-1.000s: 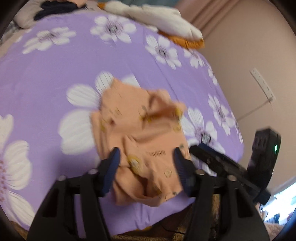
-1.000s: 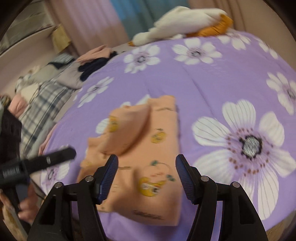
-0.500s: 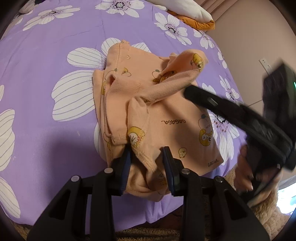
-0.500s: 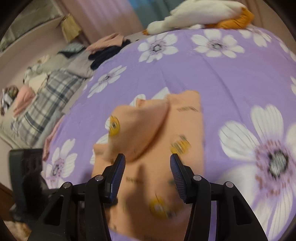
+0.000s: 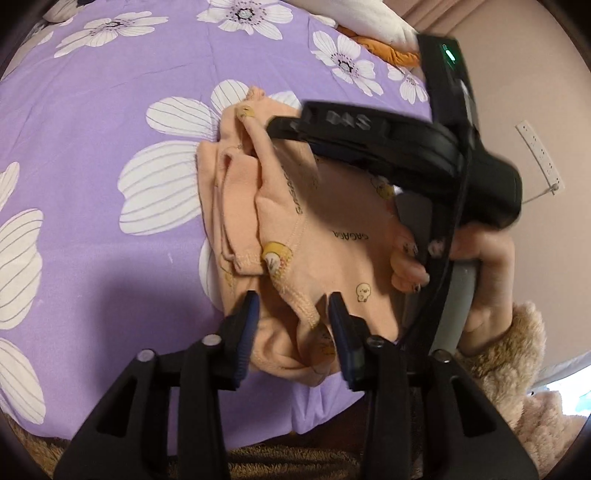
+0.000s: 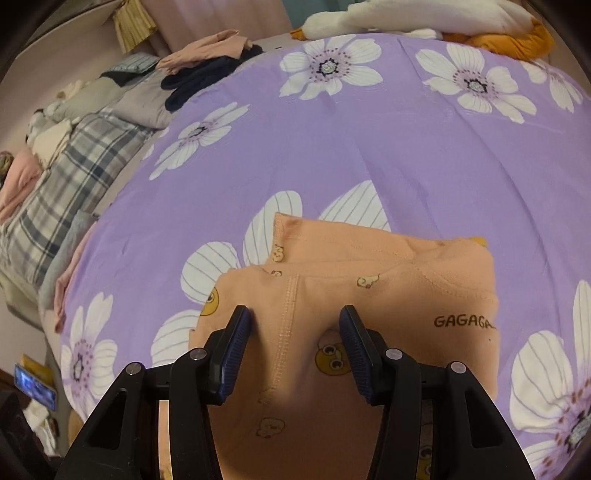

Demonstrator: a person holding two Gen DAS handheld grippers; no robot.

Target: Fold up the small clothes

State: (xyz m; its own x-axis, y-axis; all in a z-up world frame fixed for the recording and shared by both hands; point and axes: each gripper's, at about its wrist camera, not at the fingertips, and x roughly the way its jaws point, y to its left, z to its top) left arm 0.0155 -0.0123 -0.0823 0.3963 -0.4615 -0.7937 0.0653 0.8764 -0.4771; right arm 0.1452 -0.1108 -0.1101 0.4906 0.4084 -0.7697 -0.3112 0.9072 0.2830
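A small peach garment [image 5: 325, 221] printed with yellow chicks and "GAGAGA" lies crumpled on the purple flowered bedspread [image 5: 92, 110]. My left gripper [image 5: 293, 306] is open, its fingers straddling a bunched hem fold at the garment's near edge. My right gripper [image 6: 293, 325] is open low over the garment [image 6: 369, 291], fingers either side of a seam. The right gripper's black body also shows in the left wrist view [image 5: 388, 147], held by a hand and stretched across the garment.
A white and orange plush toy [image 6: 424, 18] lies at the bed's far edge. Folded clothes [image 6: 207, 55] and a plaid blanket [image 6: 62, 170] pile at the left. A wall socket [image 5: 539, 151] is on the right wall. The bed edge is close below the garment.
The right gripper has come down low onto the garment, reaching across it. The left gripper has opened slightly around the hem fold. The raised sleeve flap now lies flatter.
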